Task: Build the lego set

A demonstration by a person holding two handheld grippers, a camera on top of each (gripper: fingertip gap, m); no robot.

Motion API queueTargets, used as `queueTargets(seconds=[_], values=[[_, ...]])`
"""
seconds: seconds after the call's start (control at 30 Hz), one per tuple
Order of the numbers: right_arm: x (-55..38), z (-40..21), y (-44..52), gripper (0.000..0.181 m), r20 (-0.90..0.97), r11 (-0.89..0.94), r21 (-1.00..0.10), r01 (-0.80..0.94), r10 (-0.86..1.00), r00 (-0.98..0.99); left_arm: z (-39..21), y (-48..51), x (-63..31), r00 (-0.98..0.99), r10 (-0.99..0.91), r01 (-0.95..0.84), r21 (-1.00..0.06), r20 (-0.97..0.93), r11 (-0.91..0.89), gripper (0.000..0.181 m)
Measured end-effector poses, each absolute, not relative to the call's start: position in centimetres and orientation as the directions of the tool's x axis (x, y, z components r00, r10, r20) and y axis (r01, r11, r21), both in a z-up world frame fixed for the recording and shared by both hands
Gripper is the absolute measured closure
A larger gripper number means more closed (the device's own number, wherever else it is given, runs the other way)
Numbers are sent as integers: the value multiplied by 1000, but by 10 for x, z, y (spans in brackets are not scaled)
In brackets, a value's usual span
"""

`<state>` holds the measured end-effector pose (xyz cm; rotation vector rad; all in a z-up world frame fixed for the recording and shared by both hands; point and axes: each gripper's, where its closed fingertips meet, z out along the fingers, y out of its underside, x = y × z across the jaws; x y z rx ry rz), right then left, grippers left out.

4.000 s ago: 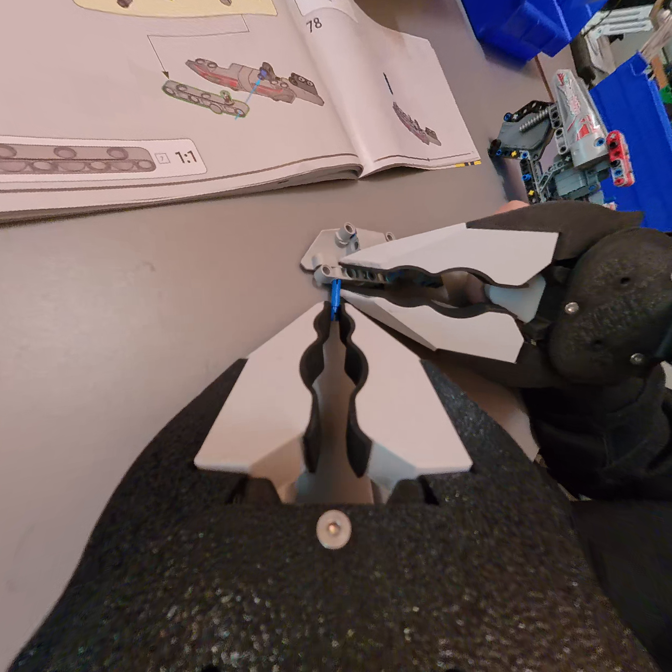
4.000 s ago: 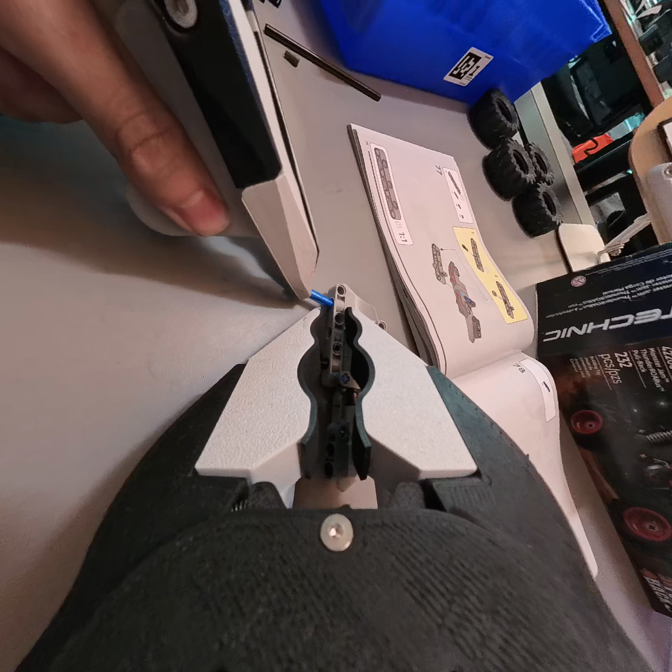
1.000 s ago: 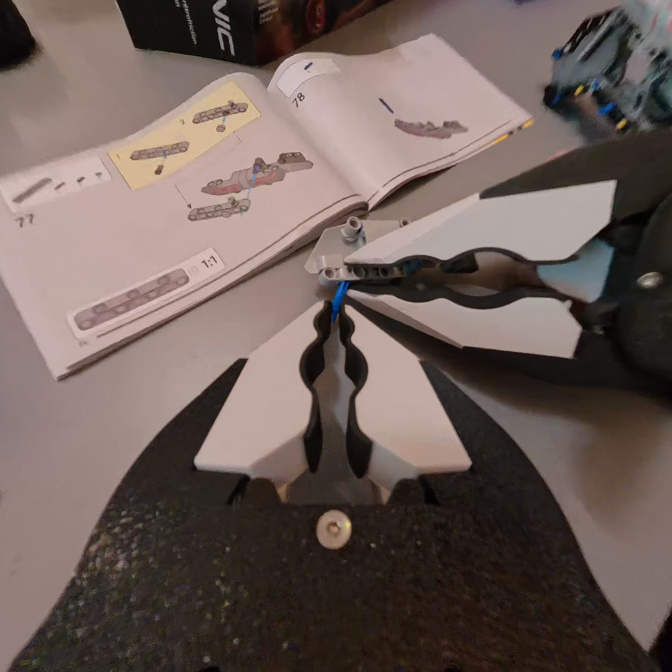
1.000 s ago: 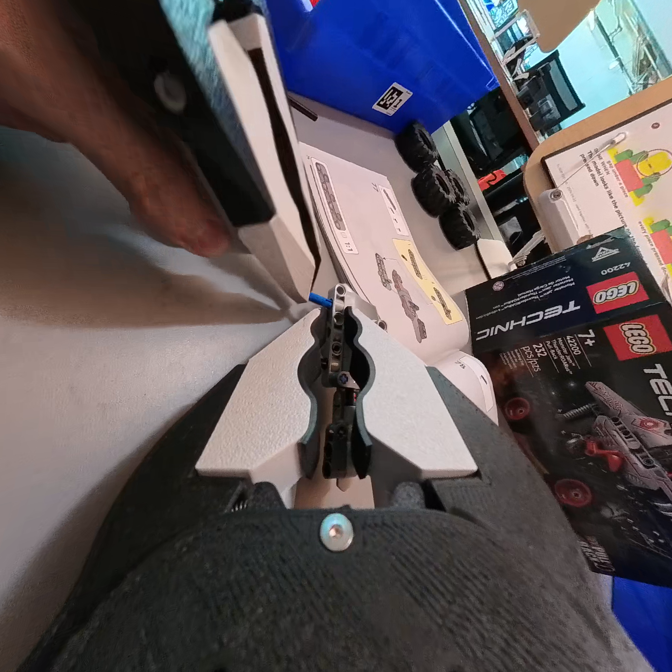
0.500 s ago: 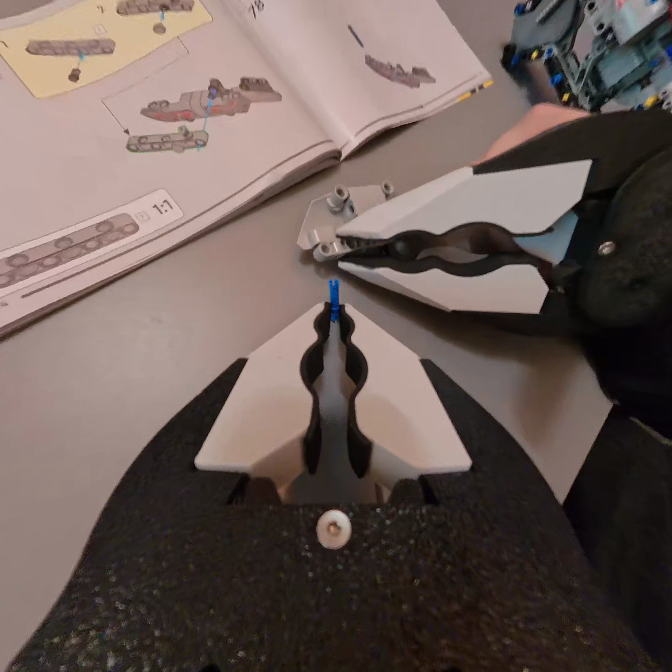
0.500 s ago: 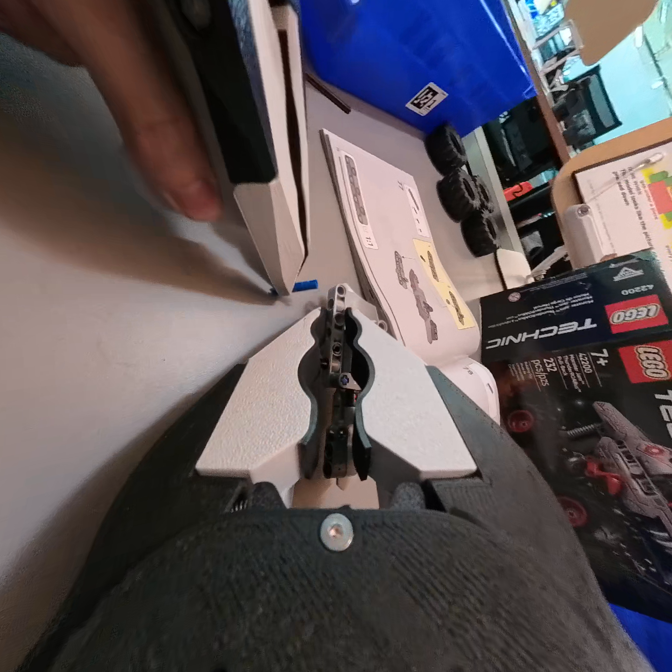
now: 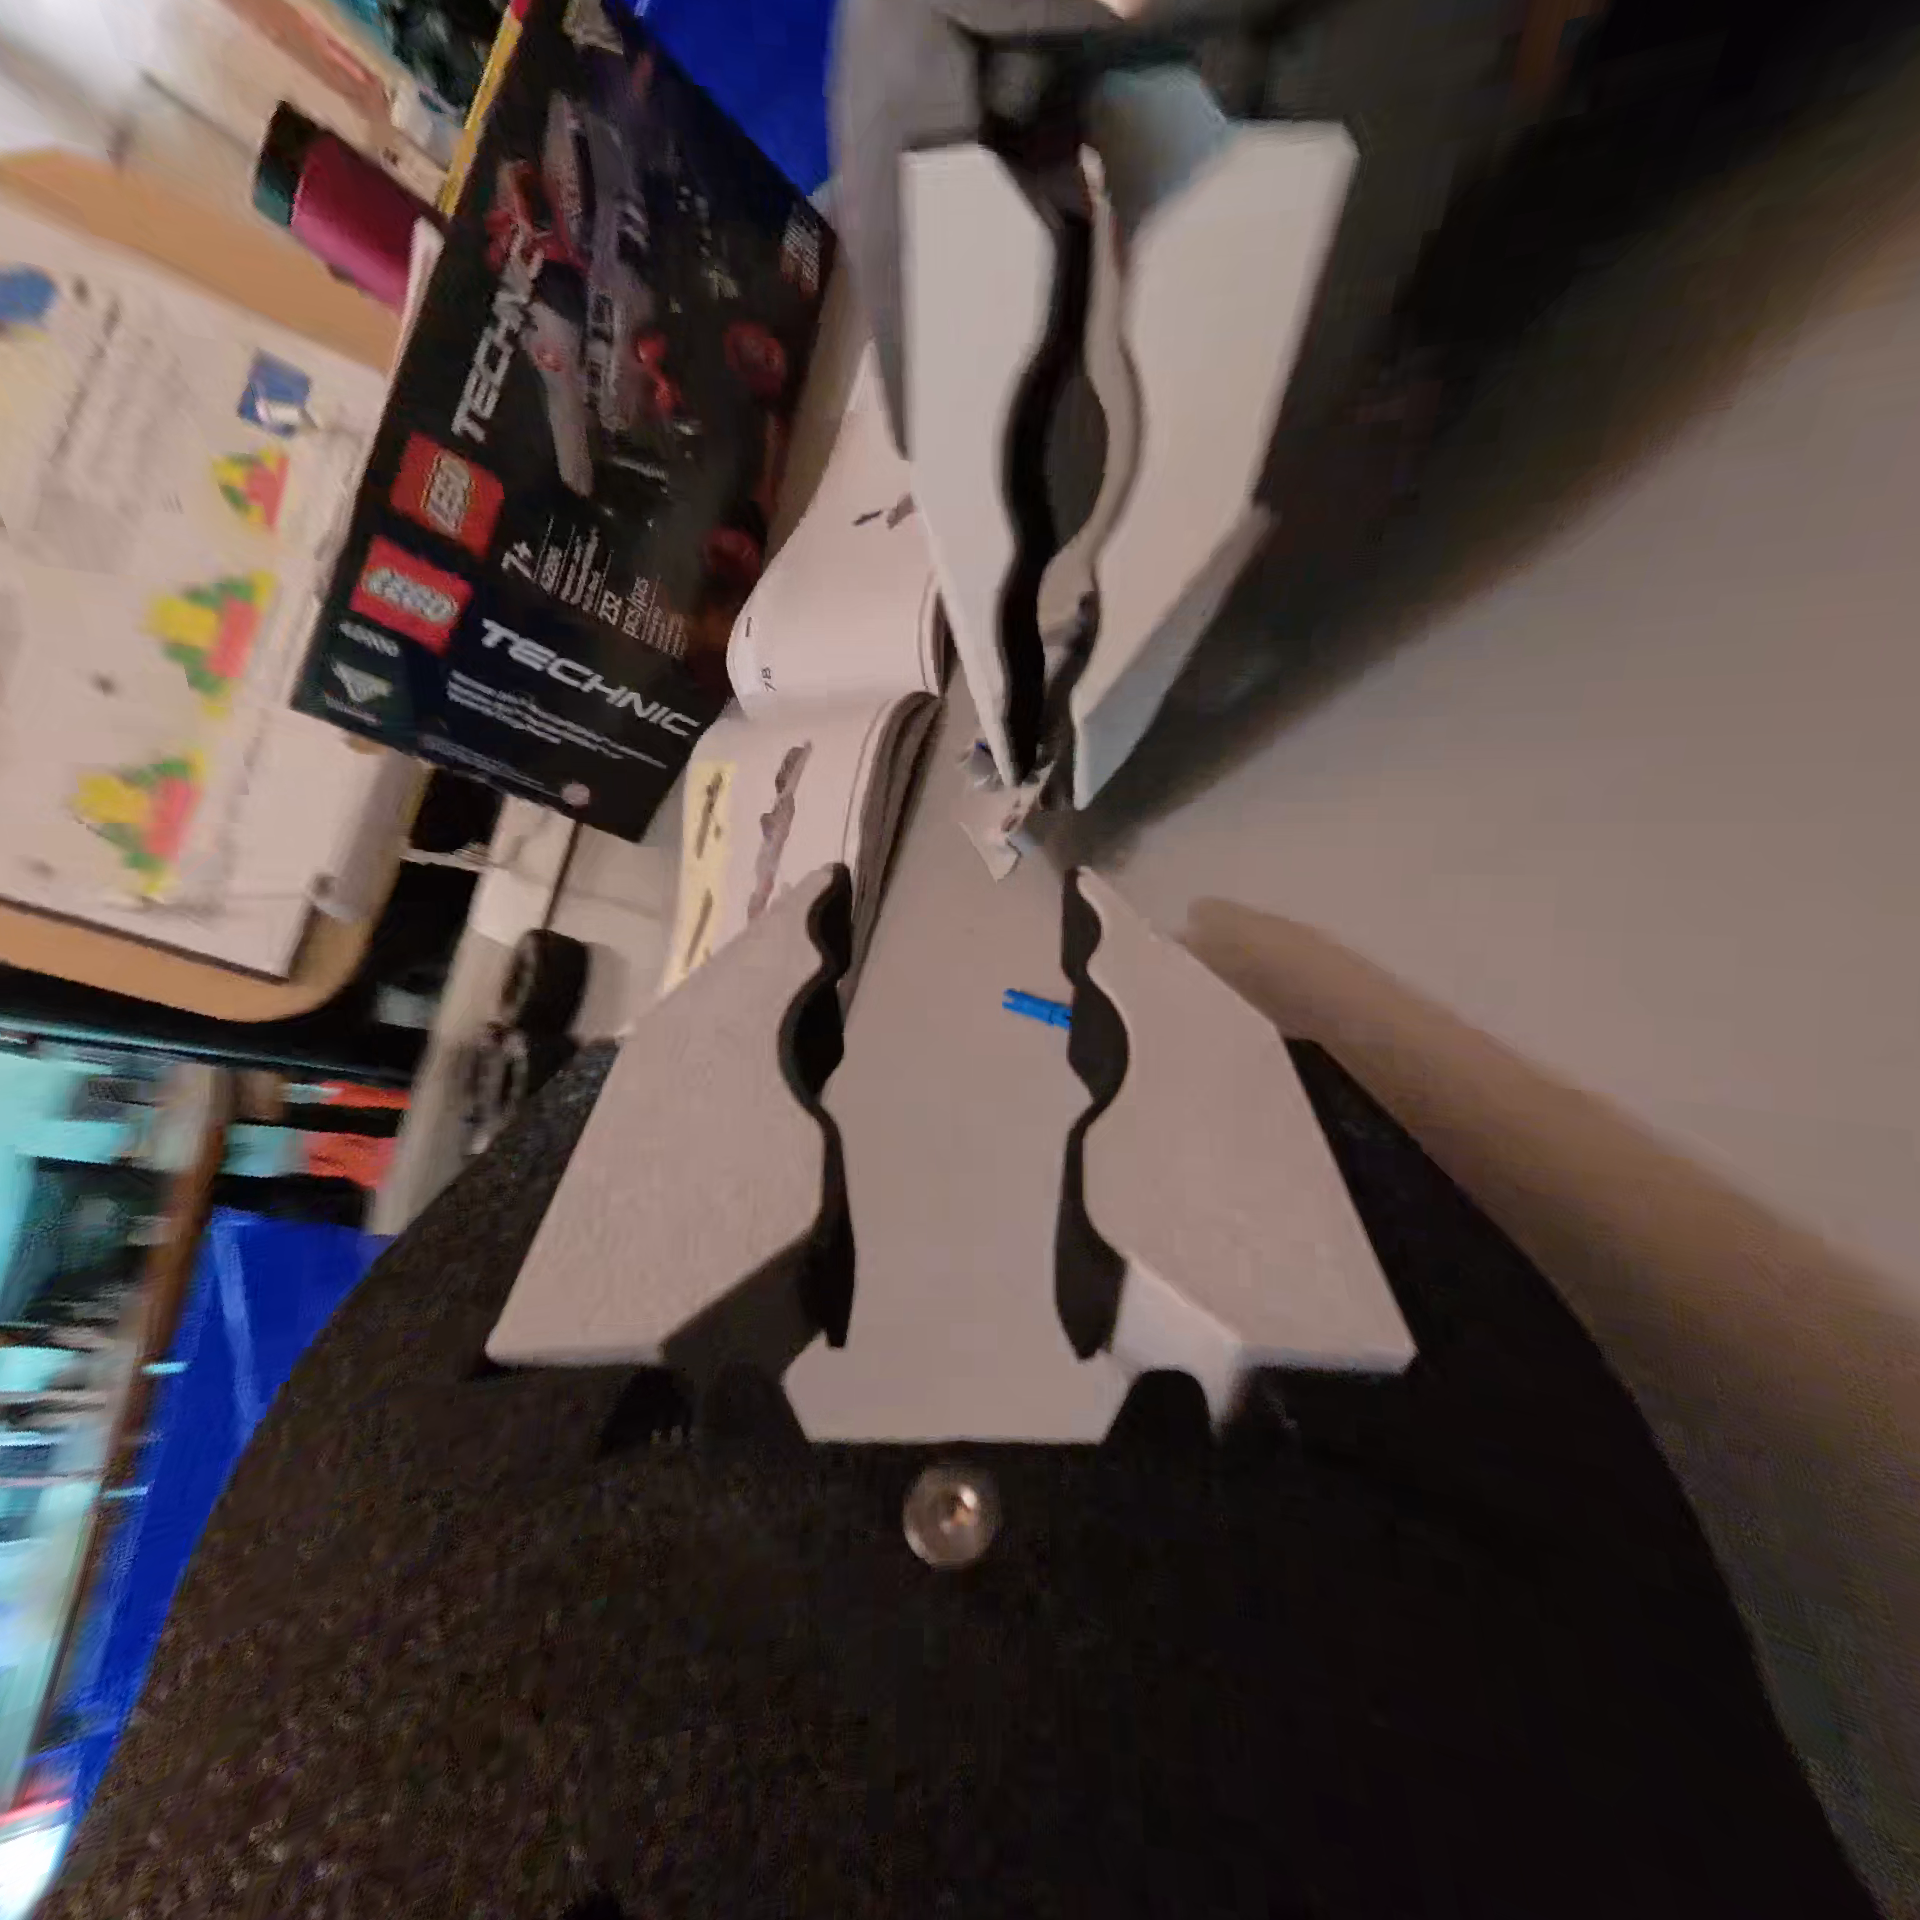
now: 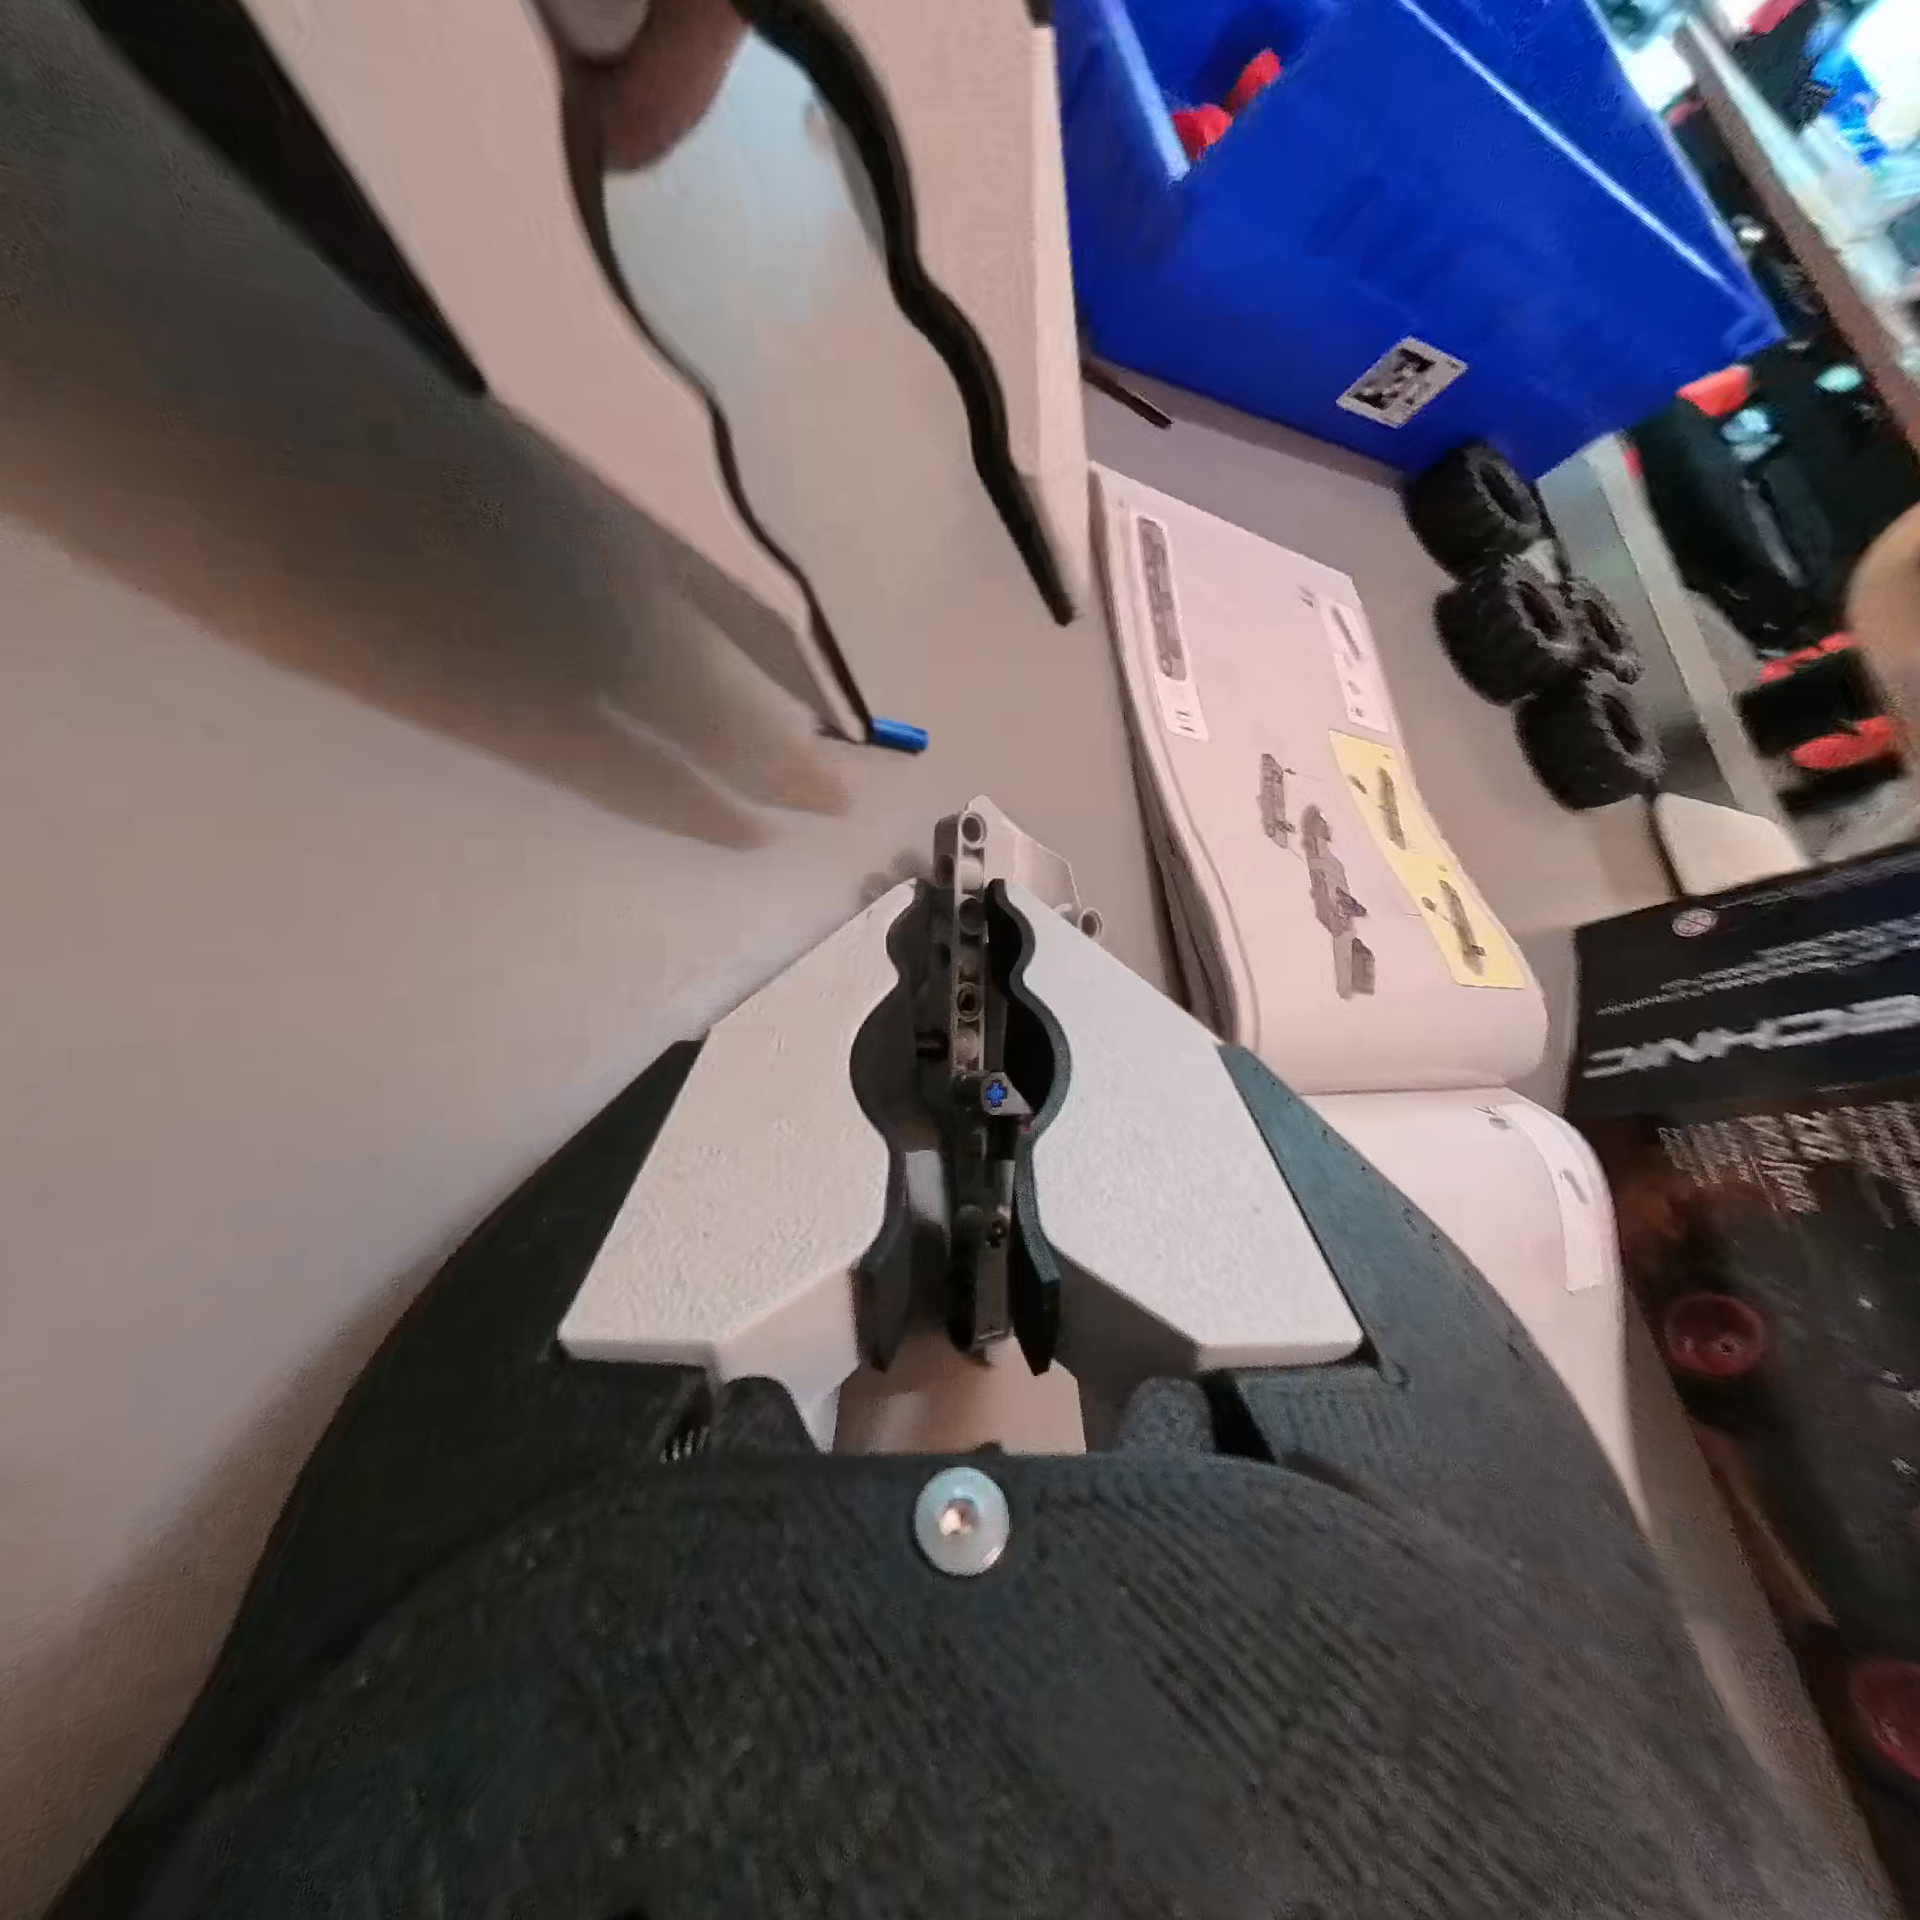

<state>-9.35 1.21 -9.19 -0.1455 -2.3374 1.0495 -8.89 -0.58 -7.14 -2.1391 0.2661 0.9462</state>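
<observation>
My left gripper (image 7: 956, 894) is open and empty. A small blue pin (image 7: 1039, 1010) lies on the grey table (image 7: 1558, 727) between its fingers, close against the right one. My right gripper (image 8: 956, 904) is shut on a grey lego beam assembly (image 8: 961, 987) whose light grey end sticks out past its tips. In the right wrist view the blue pin (image 8: 899, 736) lies at the tip of one finger of the open left gripper (image 8: 956, 670), a short way beyond the assembly. In the left wrist view the right gripper (image 7: 1023, 790) points down towards my left one.
An open instruction booklet (image 8: 1299, 779) lies right of the grippers. Beyond it are several black tyres (image 8: 1538, 644) and a blue bin (image 8: 1403, 208). The black set box (image 8: 1766, 1039) stands at the right; it also shows in the left wrist view (image 7: 582, 416). The tips of both grippers are at nearly the same place.
My left gripper has opened and let go of the blue pin, which now lies on the table. The left gripper has also rolled sideways. My right gripper still holds the assembly.
</observation>
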Motion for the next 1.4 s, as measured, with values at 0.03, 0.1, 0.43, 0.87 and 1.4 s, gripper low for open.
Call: queueTargets(seconds=[0.03, 0.1, 0.43, 0.87, 1.4], values=[[-89, -93, 11, 173, 426, 674, -728, -127, 299, -854, -77, -6, -89, 662, 72, -488, -503, -746, -713, 141], [-85, -92, 10, 173, 422, 667, -732, -141, 281, -862, -83, -3, -88, 590, 13, -547, -411, -807, -729, 144], [-78, -92, 3, 171, 469, 675, -707, -214, 220, -856, -96, 2, -93, 626, 33, -515, -445, -779, -733, 181], [-106, -99, 1, 174, 827, 848, -378, -370, 130, -546, -98, -5, -105, 681, 131, -434, -541, -721, -720, 181], [-118, -101, -4, 175, 902, 920, -205, -334, 45, -429, -103, -25, -101, 806, 583, 307, -771, -102, -558, 150]])
